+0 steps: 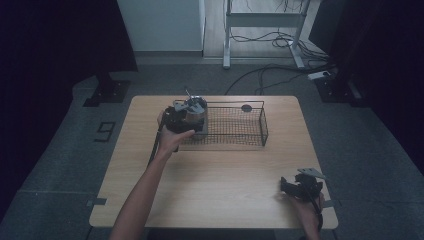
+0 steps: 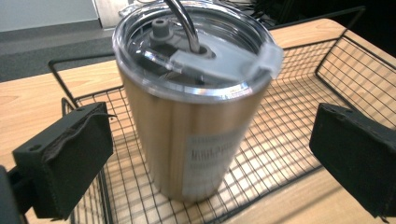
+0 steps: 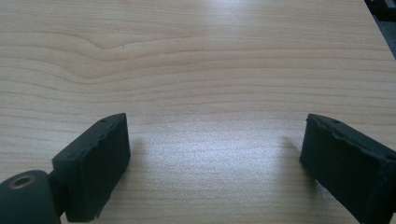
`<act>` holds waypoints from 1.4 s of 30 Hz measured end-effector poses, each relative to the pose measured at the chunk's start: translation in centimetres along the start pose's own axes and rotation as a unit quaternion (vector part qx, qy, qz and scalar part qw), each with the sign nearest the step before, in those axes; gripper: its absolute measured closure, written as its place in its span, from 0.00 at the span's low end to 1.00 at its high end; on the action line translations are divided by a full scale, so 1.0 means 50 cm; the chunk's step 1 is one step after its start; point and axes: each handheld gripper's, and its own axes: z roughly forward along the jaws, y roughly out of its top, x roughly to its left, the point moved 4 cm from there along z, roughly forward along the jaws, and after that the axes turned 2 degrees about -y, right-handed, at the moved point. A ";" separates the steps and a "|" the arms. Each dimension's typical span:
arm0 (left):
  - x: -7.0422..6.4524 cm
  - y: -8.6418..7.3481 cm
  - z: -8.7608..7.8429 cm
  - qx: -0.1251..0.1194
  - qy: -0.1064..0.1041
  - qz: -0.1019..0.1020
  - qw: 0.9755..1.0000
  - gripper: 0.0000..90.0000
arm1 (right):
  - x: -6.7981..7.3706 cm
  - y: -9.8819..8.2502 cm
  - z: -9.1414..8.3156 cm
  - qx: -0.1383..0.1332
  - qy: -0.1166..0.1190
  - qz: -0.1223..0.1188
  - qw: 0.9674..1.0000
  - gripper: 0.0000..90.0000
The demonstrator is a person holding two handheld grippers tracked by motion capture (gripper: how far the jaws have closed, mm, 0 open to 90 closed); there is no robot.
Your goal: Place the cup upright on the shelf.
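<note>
Tumbler (image 2: 187,116) stands in the basket's (image 1: 263,125) left end, on the table (image 1: 225,185).

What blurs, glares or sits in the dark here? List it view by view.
High view: dim overall, surroundings nearly black, wooden table the brightest area. Left gripper view: tumbler label smeared and unreadable, lid sharper, catching soft highlights. Right gripper view: pale glare on the wood at top centre, soft shadows beside the right tongs.

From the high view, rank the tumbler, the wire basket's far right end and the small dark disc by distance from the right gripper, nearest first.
1. Wire basket's right end: up and left of the right gripper, mid-table.
2. Small dark disc: past the basket's far rail, near the table's far edge.
3. Tumbler: in the basket's left end, at the left gripper.
</note>
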 end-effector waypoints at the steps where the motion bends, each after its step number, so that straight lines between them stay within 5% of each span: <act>1: 0.000 -0.010 -0.012 0.000 -0.002 0.001 1.000 0.00 | 0.000 0.000 0.000 0.000 0.000 0.000 1.000 0.09; 20: -0.025 -0.147 -0.103 -0.021 -0.038 0.007 0.999 0.01 | 0.000 0.000 0.000 0.001 0.000 0.001 1.000 0.09; 30: -0.030 -0.261 -0.132 0.010 -0.051 0.004 0.999 0.02 | 0.000 0.000 0.000 0.001 -0.001 0.001 1.000 0.09; 42: -0.030 -0.292 -0.124 0.028 -0.047 0.000 0.998 0.02 | 0.000 0.000 0.000 0.001 -0.001 0.001 1.000 0.09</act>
